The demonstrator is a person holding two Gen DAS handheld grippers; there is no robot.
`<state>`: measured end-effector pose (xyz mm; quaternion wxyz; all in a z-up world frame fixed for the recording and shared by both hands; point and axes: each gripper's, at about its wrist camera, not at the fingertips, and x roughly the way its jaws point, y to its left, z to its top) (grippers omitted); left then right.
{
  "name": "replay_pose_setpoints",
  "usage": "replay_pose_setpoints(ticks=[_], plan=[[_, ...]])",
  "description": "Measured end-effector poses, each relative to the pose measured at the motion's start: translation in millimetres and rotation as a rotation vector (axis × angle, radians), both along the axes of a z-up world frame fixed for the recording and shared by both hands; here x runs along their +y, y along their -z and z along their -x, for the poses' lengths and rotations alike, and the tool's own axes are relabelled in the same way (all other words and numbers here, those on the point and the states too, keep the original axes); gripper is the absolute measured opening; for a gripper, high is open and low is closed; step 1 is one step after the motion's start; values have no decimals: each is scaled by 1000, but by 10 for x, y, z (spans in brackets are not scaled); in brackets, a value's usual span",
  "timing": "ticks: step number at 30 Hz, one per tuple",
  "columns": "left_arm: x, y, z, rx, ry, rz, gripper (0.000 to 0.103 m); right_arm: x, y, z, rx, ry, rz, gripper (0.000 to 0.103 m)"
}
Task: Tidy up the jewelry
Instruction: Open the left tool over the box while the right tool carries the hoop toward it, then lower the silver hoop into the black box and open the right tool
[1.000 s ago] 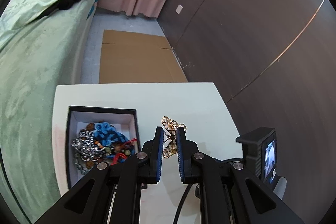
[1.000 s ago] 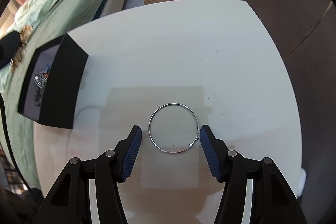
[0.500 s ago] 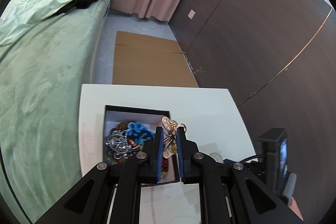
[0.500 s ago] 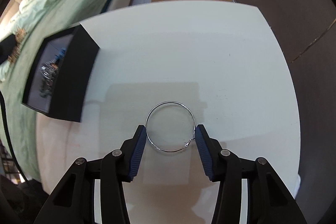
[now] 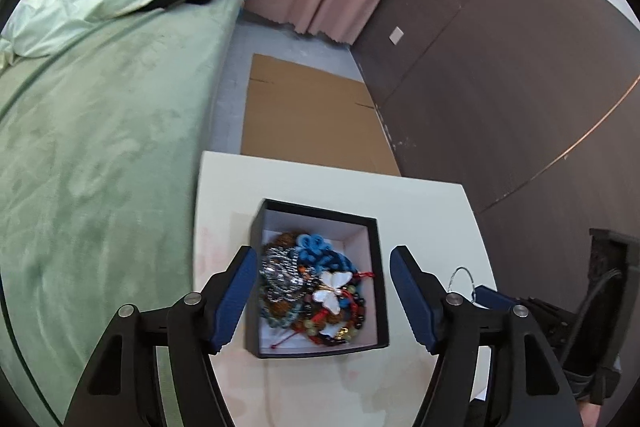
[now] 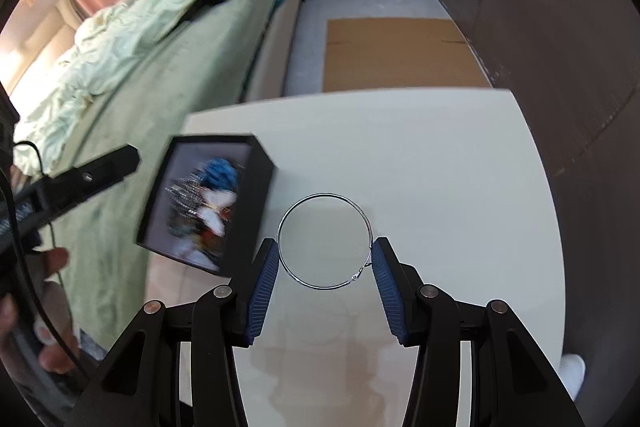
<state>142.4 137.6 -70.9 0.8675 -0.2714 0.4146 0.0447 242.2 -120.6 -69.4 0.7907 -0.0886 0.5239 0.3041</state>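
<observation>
A black jewelry box [image 5: 320, 207] with a white lining stands on the white table [image 5: 420, 203] and holds several tangled bead strings. A white-and-gold butterfly brooch [image 5: 332, 289] lies on top of them. My left gripper [image 5: 323, 259] hovers over the box; its jaws are opening and nothing is between them. My right gripper [image 6: 324, 263] is shut on a thin silver hoop [image 6: 325, 194], pads pressing its two sides, and holds it above the table. The box [image 6: 258, 195] and the blurred brooch [image 6: 212, 211] sit to the hoop's left. Part of the hoop [image 5: 460, 270] shows at the right of the left wrist view.
A green bed [image 5: 100, 147] runs along the table's left edge. Flat cardboard [image 5: 308, 115] lies on the floor beyond the table, and a dark wall [image 5: 500, 87] rises on the right. A person's hand [image 6: 52, 267] holds the left gripper's handle at the far left.
My left gripper moved over the box and its jaws spread, leaving the butterfly brooch inside. My right gripper closed on the hoop and lifted it off the table.
</observation>
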Motion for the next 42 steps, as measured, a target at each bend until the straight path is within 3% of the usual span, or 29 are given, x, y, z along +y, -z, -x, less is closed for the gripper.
replay_pose_setpoints(ticks=[13,19,24,28,32,35,39,42], plan=[[365,-68,244,-12,-47,-1,72,541,-169,174,-10,-86,-70,49],[487,-51,354,-12,-64,-17,79,686,-144,195,8,-107,-96,49],[581,-59,430,-25,-80,-9,95,780,-132,235,0,-125,-106,49],[598,-67,451,-30,-86,-5,96,821,-138,272,-7,-146,-128,50],[601,-68,466,-35,-83,-4,96,787,-85,252,61,-149,-176,66],[577,-25,472,-33,-85,38,97,643,-91,232,64,-117,-173,66],[488,-5,420,-16,-78,26,97,392,-190,197,56,-86,-198,67],[425,-15,455,-27,-85,41,97,270,-228,188,51,-77,-204,74]])
